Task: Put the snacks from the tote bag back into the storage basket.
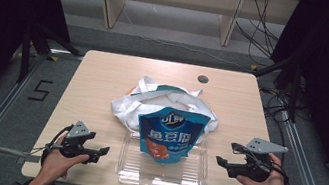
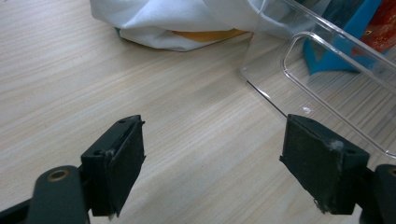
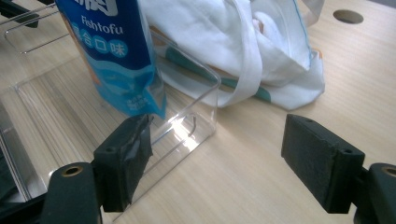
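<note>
Blue snack pouch (image 1: 171,137) is standing upright in the clear plastic rectangular bin (image 1: 161,175) on the pale wooden table (image 1: 99,76), leaning against a white cloth tote bag (image 1: 142,104). Left gripper (image 1: 103,150) and right gripper (image 1: 220,160) are flanking the bin, jaws apart, gripping nothing.

My left claw (image 2: 212,161) hovers low over a pale wood-grain tabletop (image 2: 70,79), its two black jaws spread wide with nothing between them. Past the right jaw sits the corner of a clear plastic tray (image 2: 299,60), holding a blue and red snack pouch (image 2: 359,23). A white cloth bag (image 2: 159,21) lies beyond.
</note>
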A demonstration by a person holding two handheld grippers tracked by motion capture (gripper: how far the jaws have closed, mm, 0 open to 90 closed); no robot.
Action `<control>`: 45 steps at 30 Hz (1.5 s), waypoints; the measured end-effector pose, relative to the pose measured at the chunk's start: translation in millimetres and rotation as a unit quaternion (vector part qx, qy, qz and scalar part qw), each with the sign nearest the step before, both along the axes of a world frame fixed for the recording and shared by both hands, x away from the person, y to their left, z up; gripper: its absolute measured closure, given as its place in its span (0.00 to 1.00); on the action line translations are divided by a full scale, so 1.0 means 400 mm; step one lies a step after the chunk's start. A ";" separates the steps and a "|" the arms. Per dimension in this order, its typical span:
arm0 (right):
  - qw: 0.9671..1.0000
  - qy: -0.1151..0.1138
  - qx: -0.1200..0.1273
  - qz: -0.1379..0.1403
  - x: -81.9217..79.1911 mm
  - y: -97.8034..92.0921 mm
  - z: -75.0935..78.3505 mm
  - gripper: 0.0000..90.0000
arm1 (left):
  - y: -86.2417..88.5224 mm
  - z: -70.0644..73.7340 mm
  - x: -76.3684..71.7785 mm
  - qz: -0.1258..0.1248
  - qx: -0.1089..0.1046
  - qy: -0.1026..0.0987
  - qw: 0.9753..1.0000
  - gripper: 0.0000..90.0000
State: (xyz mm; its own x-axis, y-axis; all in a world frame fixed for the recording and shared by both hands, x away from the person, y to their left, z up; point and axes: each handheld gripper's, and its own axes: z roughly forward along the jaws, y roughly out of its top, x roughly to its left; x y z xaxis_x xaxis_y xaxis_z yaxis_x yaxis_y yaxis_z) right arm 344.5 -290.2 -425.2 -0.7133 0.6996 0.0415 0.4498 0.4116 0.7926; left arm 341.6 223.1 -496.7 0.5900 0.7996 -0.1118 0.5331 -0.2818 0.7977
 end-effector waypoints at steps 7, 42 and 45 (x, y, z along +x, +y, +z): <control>1.000 -0.001 0.004 -0.010 -0.016 -0.017 -0.030 0.28 | 0.001 0.001 0.000 -0.001 -0.001 0.000 1.000 0.23; 0.998 0.036 -0.027 -0.034 -0.120 -0.034 -0.149 0.23 | 0.002 0.000 0.001 -0.008 0.010 0.001 1.000 0.23; 0.999 0.030 -0.026 -0.033 -0.124 -0.033 -0.152 0.23 | 0.001 0.000 0.001 -0.008 0.011 0.003 1.000 0.23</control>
